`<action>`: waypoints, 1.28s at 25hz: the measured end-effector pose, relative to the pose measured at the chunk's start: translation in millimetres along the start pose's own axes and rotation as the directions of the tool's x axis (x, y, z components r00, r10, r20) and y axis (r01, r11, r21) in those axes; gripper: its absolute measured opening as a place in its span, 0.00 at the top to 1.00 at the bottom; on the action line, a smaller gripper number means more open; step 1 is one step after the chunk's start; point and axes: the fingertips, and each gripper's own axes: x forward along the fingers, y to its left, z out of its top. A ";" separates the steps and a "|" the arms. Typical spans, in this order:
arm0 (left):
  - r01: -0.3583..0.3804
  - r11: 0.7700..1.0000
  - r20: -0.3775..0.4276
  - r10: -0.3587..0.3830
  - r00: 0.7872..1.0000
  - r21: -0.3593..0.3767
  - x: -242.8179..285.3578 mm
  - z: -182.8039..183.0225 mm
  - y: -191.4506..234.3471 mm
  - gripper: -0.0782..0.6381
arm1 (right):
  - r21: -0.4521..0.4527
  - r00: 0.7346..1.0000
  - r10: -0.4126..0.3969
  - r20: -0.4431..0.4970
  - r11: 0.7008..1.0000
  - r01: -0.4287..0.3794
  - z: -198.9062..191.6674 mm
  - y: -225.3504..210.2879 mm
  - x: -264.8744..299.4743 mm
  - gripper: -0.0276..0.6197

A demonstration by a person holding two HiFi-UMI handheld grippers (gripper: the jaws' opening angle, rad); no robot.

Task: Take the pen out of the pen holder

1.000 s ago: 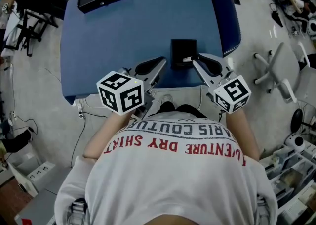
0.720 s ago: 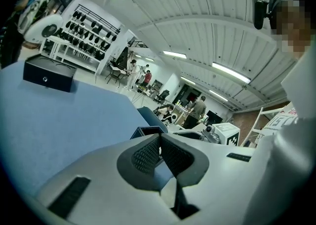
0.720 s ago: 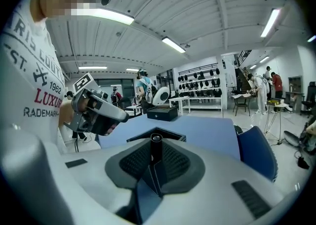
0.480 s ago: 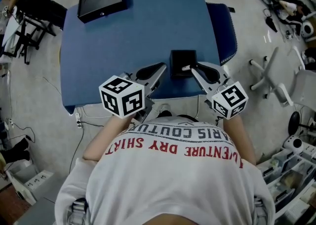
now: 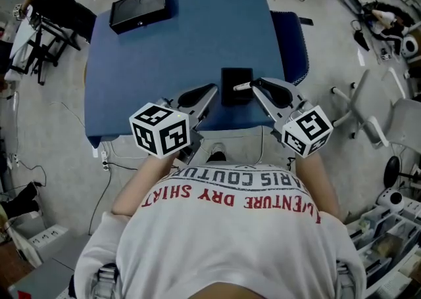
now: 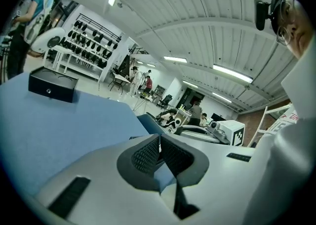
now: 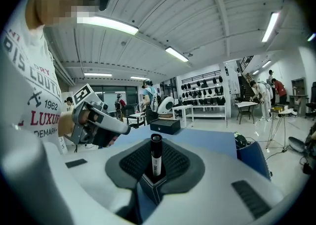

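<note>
A black pen with a white label (image 7: pixel 156 149) stands upright between the pads of my right gripper (image 7: pixel 155 165), which is shut on it. Its lower end sits at the mouth of the small black pen holder (image 7: pixel 152 188). In the head view the holder (image 5: pixel 231 79) stands near the front edge of the blue table (image 5: pixel 177 48), and the right gripper (image 5: pixel 253 86) reaches it from the right, the pen's pale tip (image 5: pixel 242 85) showing. My left gripper (image 5: pixel 209 91) hovers just left of the holder, apart from it. Its pads (image 6: pixel 159 151) meet with nothing between them.
A flat black box (image 5: pixel 138 7) lies at the table's far left corner. A blue chair (image 5: pixel 294 41) stands against the table's right side. An office chair base (image 5: pixel 358 104), cables and equipment crowd the floor around.
Both grippers have risen a little above the table. The right one carries the pen up with it. The holder has stayed in place.
</note>
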 end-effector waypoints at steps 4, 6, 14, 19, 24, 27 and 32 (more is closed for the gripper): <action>-0.022 1.000 0.026 0.021 0.999 0.010 -8.4 -0.6 -18.3 0.85 | -0.021 0.999 0.014 0.051 1.000 -0.013 20.1 6.5 -18.6 0.84; -0.031 0.999 0.041 0.030 0.999 0.022 -14.4 0.7 -26.5 0.85 | -0.050 0.997 0.024 0.078 0.999 -0.021 32.6 12.8 -26.9 0.84; -0.047 0.998 0.097 0.043 0.994 0.040 -43.1 -2.3 -62.6 0.85 | -0.108 0.986 0.041 0.161 0.994 -0.024 65.7 43.6 -77.2 0.84; -0.025 0.997 0.082 0.019 0.996 0.070 -50.3 -18.4 -92.1 0.85 | -0.105 0.981 0.039 0.189 0.994 -0.019 66.3 58.6 -111.5 0.84; -0.002 0.997 0.073 -0.004 0.997 0.079 -54.4 -37.0 -116.7 0.85 | -0.089 0.983 0.034 0.180 0.996 -0.018 47.2 67.9 -135.3 0.84; 0.000 0.997 0.065 -0.005 0.998 0.081 -56.6 -45.9 -123.9 0.85 | -0.082 0.985 0.031 0.171 0.997 -0.018 37.3 72.3 -144.3 0.84; -0.004 0.997 0.063 -0.001 0.998 0.081 -58.2 -54.5 -130.8 0.85 | -0.074 0.985 0.035 0.168 0.997 -0.022 28.7 76.8 -151.9 0.84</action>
